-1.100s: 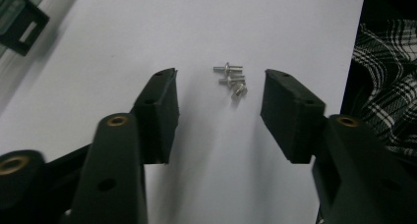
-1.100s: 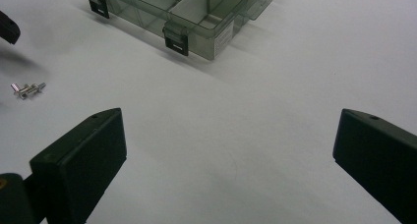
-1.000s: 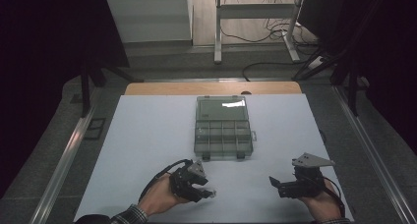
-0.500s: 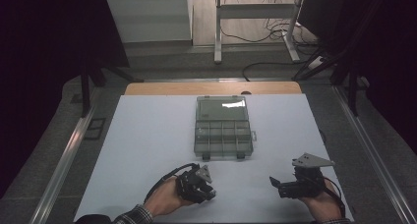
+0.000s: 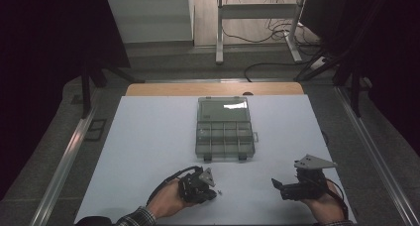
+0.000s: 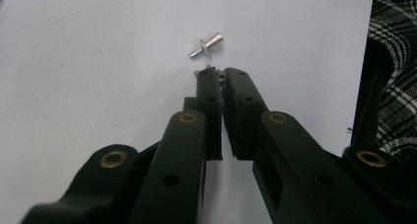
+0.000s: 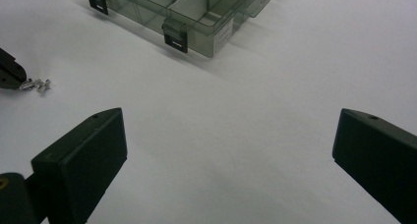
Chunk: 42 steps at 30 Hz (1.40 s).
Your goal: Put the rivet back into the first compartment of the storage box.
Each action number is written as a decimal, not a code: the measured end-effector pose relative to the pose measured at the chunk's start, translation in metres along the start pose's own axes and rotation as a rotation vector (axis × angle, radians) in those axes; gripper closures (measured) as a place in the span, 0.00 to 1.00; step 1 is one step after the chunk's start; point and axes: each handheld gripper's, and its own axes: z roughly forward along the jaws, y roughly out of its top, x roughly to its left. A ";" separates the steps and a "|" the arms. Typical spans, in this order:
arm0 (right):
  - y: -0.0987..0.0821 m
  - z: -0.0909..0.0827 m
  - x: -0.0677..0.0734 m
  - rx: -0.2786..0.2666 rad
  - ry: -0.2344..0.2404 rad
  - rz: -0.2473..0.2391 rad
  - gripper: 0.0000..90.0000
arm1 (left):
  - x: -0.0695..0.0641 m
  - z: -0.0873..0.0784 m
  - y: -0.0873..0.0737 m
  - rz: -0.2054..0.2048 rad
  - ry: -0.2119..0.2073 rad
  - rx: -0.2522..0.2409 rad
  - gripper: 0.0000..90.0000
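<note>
Left gripper (image 6: pixel 222 72) near the table's front edge, jaws just closing, pinching a small metal piece (image 6: pixel 222 76), loose rivet (image 6: pixel 207 45) just beyond, right gripper (image 7: pixel 231 150) spread wide, compartment box (image 5: pixel 224 128) farther off.

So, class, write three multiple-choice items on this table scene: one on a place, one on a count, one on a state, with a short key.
1. Where does the loose rivet lie?
A. Inside the box
B. On the white table just beyond the left gripper's tips
C. Between the right gripper's jaws

2. How many black latches show on the front of the clear compartment box?
A. Two
B. Four
C. None

3. How do the right gripper's jaws stand?
A. Shut on a rivet
B. Shut on nothing
C. Wide open

Key: B, it lies on the white table ahead of the left gripper; A, two dark clips on the near edge; C, only bare table between them.
</note>
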 end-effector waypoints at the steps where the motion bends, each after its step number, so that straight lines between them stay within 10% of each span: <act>1: 0.000 0.000 0.000 0.001 -0.001 0.000 0.00 | 0.000 0.000 0.000 0.001 0.001 0.003 0.95; 42: -0.008 -0.011 -0.008 -0.034 0.011 0.077 0.00 | 0.028 -0.047 0.002 -0.126 0.040 -0.077 0.96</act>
